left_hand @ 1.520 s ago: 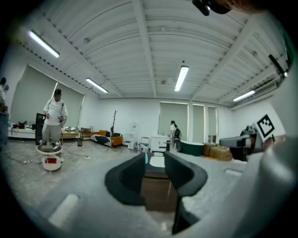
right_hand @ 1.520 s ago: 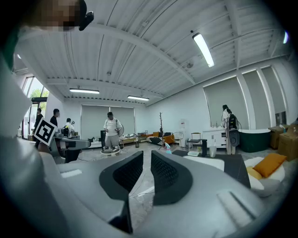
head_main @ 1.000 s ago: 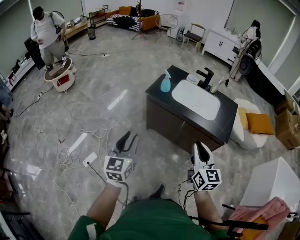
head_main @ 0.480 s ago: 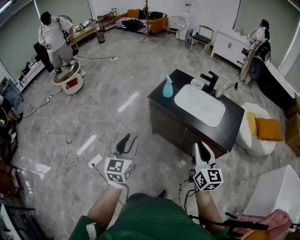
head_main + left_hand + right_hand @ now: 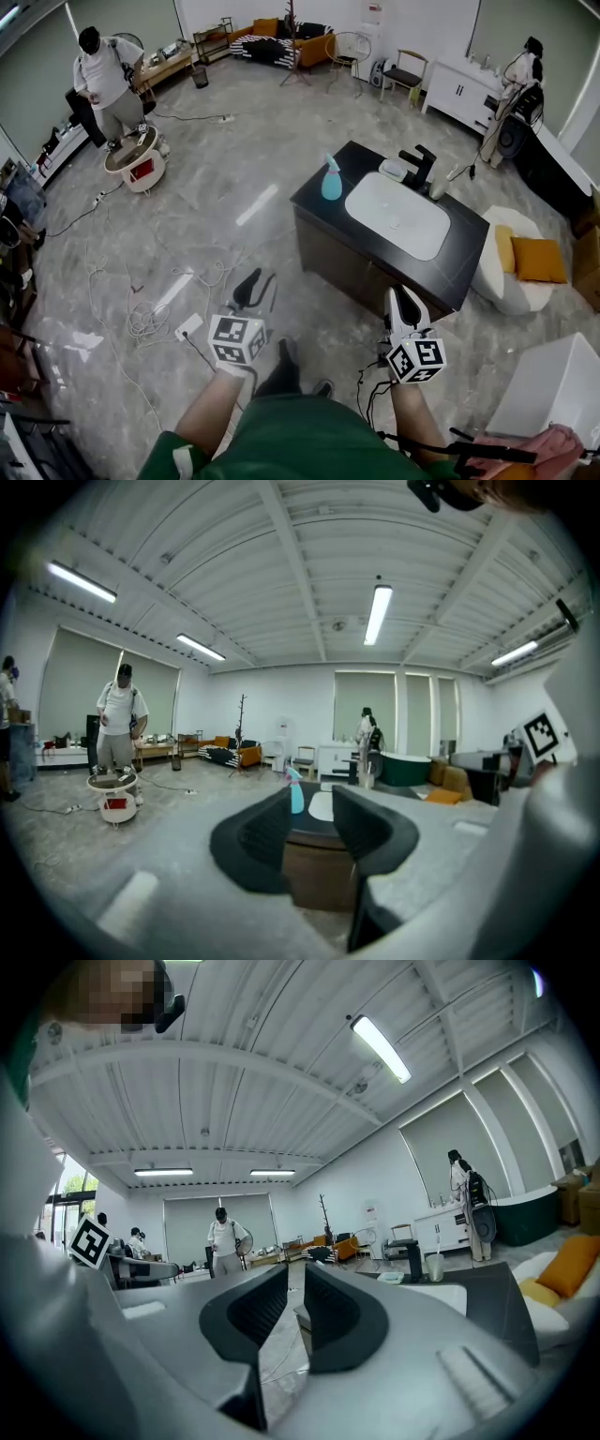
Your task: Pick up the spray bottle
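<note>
The spray bottle [image 5: 331, 178], light blue with a white trigger head, stands upright at the left corner of a dark counter [image 5: 323, 211] well ahead of me. In the left gripper view the spray bottle [image 5: 296, 794] shows far off, in the gap between the jaws. My left gripper [image 5: 258, 281] is held low over the floor, open and empty. My right gripper [image 5: 404, 302] hangs near the counter's front side, its fingers drawn to a thin slit with nothing between them. Both are far short of the bottle.
The counter holds a white sink basin [image 5: 394, 216], a black faucet [image 5: 417, 164] and a cup. Cables [image 5: 141, 314] and a power strip lie on the floor at left. A person [image 5: 103, 80] stands by a small round table far left. A white pouf with an orange cushion [image 5: 539, 261] sits right.
The view has shifted a little and the counter sits slightly differently in it. A foot now shows forward between my arms. Both grippers keep their pose and jaw state.
</note>
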{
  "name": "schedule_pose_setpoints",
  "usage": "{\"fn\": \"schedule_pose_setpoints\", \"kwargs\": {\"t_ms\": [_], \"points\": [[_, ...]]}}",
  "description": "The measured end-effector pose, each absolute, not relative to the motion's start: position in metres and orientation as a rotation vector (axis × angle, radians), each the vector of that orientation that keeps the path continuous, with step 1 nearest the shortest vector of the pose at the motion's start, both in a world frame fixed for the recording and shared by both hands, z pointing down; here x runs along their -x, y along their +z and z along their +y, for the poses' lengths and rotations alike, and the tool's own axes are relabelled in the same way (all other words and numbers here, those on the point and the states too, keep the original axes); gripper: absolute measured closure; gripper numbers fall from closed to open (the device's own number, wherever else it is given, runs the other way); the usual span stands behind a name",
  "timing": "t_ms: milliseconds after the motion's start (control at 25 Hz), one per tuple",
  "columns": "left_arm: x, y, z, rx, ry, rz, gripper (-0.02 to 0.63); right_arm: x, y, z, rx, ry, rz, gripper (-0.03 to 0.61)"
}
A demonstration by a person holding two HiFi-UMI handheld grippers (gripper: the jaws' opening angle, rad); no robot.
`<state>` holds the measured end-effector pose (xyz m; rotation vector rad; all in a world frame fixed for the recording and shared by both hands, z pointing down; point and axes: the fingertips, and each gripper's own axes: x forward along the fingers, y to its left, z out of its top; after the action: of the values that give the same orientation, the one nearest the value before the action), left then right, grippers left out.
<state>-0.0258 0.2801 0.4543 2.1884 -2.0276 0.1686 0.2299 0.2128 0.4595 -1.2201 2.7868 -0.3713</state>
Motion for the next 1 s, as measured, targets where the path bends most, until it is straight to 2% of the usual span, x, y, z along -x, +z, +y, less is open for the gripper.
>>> {"fn": "schedule_pose_setpoints", "kwargs": {"t_ms": [360, 1000], "points": [[0.039, 0.466, 0.193, -2.268, 0.117, -1.905, 0.480, -0.228, 0.459, 0.152, 1.390, -0.334, 2.759, 0.523], [0.195, 0.487, 0.054, -2.267, 0.067, -1.831, 0.480, -0.111, 0.454, 0.033, 1.573, -0.330, 2.710, 0.524]]}}
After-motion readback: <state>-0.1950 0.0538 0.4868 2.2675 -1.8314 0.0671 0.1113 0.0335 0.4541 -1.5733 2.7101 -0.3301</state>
